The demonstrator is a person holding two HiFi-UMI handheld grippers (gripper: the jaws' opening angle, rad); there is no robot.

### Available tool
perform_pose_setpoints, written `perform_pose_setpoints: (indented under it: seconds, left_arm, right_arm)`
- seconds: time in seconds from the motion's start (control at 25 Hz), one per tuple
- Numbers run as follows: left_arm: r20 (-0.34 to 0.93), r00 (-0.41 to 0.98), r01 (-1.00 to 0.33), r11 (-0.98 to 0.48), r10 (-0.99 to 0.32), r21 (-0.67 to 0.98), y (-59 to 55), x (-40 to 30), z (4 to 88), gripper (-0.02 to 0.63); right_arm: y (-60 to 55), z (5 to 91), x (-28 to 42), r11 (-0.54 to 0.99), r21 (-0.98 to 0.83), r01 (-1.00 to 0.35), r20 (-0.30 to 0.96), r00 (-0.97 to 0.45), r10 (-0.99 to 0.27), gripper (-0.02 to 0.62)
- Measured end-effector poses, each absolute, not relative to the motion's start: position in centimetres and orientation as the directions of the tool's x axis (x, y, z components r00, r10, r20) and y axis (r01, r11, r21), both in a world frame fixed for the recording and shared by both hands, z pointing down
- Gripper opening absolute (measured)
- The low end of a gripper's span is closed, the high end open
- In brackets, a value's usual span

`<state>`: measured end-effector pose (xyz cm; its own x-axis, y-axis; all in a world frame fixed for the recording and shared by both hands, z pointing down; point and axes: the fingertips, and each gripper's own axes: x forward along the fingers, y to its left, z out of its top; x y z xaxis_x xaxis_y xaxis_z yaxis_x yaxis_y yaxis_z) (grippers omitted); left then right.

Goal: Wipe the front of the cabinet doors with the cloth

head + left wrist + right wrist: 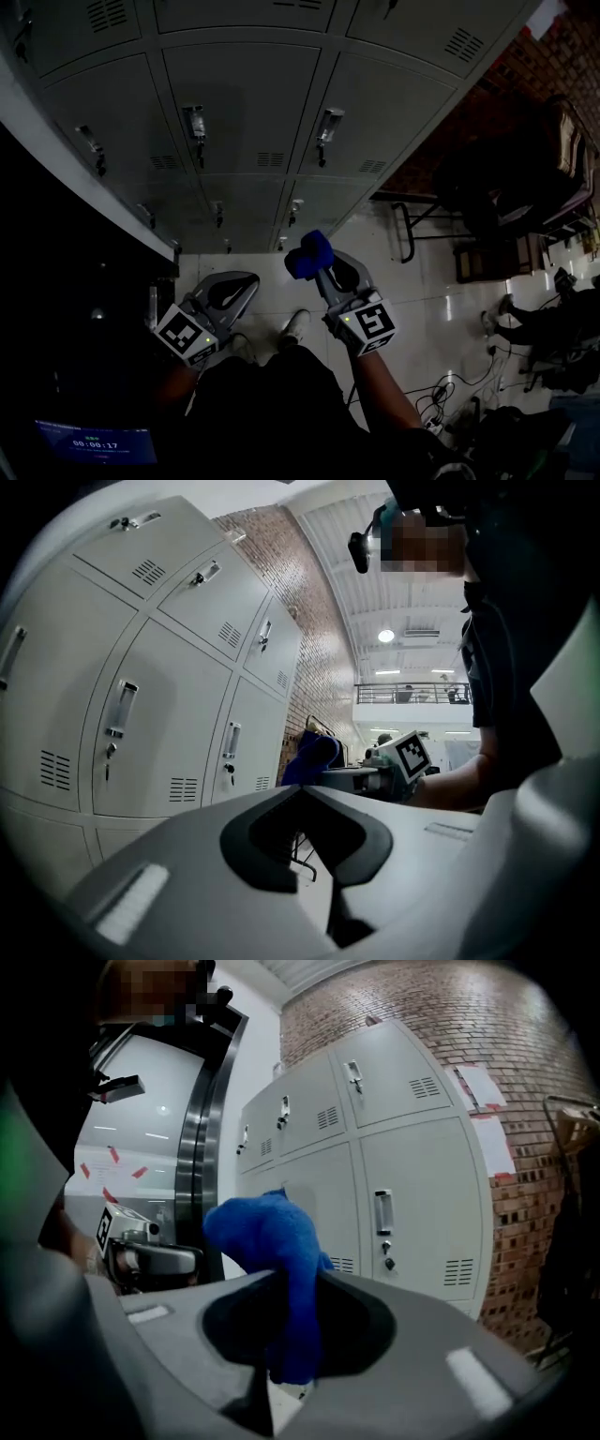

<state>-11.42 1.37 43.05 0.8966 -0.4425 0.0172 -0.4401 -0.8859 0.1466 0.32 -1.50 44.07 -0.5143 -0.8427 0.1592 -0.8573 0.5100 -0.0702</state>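
A blue cloth point(308, 255) sticks out of my right gripper point(330, 272), whose jaws are shut on it; in the right gripper view the cloth point(272, 1251) bulges up between the jaws. My left gripper point(236, 289) is shut with nothing in it, held low beside the right one. Both hang short of the grey cabinet doors point(244, 103), which have vents and handles point(196, 123). The left gripper view shows the doors point(159, 714) at the left and the cloth point(309, 757) beyond the jaws.
A brick wall point(469, 1035) stands right of the cabinets. A dark table frame point(412, 220) and chairs point(553, 169) sit at the right on the shiny floor point(422, 300). Cables point(441, 398) lie near my feet. A dark unit point(66, 281) fills the left.
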Motion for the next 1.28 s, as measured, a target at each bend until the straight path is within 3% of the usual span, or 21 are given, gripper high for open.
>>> perform_pose_setpoints:
  seconds: [0.36, 1.28]
  left_arm:
    - [0.021, 0.877, -0.479, -0.871, -0.479, 0.108, 2.9, -14.1, 42.2, 0.005]
    - [0.050, 0.879, -0.477, -0.873, -0.474, 0.105, 6.1, -10.1, 41.8, 0.005]
  right_arm:
    - [3.8, 42.5, -5.4, 0.620, -0.091, -0.779, 0.172, -0.625, -0.761, 0.069]
    - [7.0, 42.4, -4.2, 0.710, -0.115, -0.695, 0.175, -0.718, -0.674, 0.069]
